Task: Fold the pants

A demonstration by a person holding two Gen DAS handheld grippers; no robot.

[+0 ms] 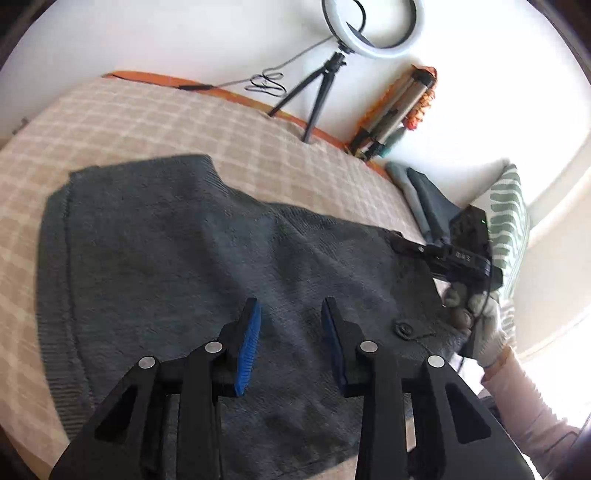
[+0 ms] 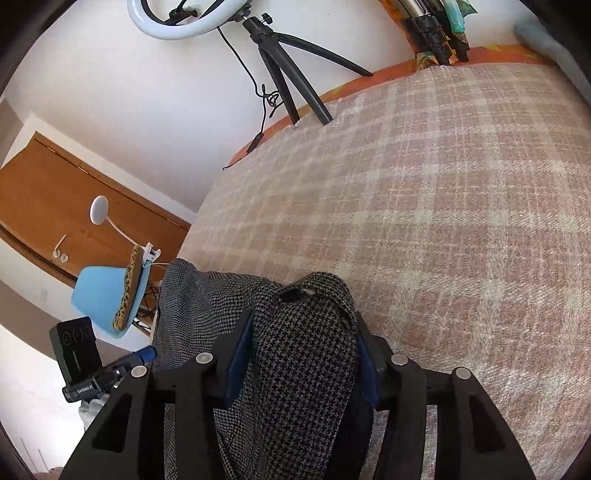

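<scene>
While the right tongs [image 2: 303,354] are clamped on a bunched edge of the pants [image 1: 207,258], the left tongs [image 1: 291,332] hang wide apart over the middle of the fabric with nothing between the blue pads [image 1: 249,343].

- Right grip: houndstooth cloth fills the gap between both jaws, lifted clear of the bed [image 2: 461,221]. Looks like the waistband end, judging by the button [image 1: 404,328] near that corner in the left view. My read: it's holding one edge up to carry it over for a fold.
- Left tongs: unloaded, pointed down at the flat part. Probably either about to pin the cloth as a crease line or to grab a second edge. Can't tell which.
- Pants: spread across the checked bedcover, mostly flat; far edge shows a seam, near-right corner raised by the right grip.

Around:
- Ring light [image 1: 373,33] on a small tripod [image 1: 314,96] stands at the bed's far edge, cable [image 1: 266,83] trailing along the wall. Well apart from the pants.
- Folded tripod legs [image 1: 395,110] lean in the far-right corner.
- Folded grey clothes [image 1: 421,199] and a green-striped pillow [image 1: 509,221] sit off to the right, near the right hand.
- Blue chair [image 2: 107,299] and a wooden door [image 2: 74,206] are off the bed, left side.

Nothing sits on the cloth. Open bedcover lies beyond it for the fold to land.
</scene>
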